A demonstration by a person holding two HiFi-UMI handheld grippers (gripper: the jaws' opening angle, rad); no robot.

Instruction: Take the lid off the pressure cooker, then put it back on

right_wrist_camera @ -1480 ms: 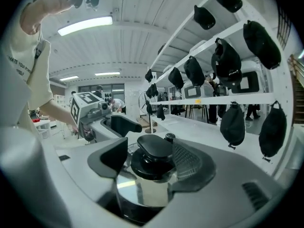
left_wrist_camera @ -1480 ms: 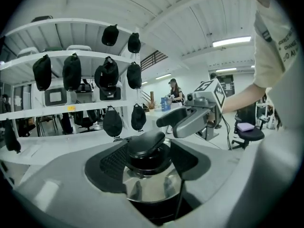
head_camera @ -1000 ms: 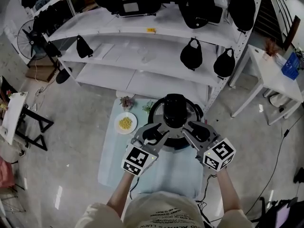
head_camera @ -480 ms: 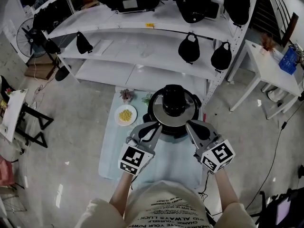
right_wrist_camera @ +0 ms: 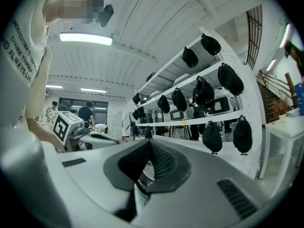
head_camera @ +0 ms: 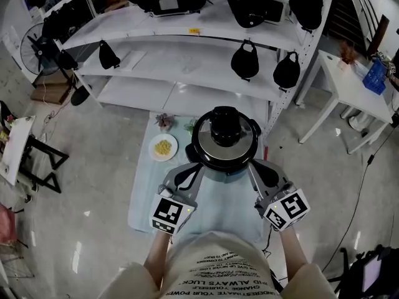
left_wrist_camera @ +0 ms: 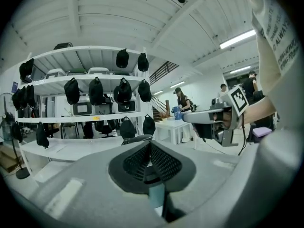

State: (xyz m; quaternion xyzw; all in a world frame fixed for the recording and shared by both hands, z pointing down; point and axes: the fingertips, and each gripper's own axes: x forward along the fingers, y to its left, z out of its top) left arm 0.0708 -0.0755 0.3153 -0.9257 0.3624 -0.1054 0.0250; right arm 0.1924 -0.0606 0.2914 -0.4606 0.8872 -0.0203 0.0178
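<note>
The pressure cooker stands on a table with a light-blue cloth, its silvery lid with a black knob resting on top. My left gripper is near the cooker's lower left, shut and empty, apart from the pot. To the cooker's lower right my right gripper is also shut, holding nothing. In the left gripper view the dark pads meet, and the right gripper shows at the right. The right gripper view has its pads closed together, with the left gripper at the left.
A white plate of yellow food sits left of the cooker, with a small plant behind it. White shelving hung with black caps stands beyond the table. A white side table with a blue box is at the right.
Both grippers have drawn back from the cooker's sides toward the person, and their jaws have gone from spread to shut. The lid stays on the cooker.
</note>
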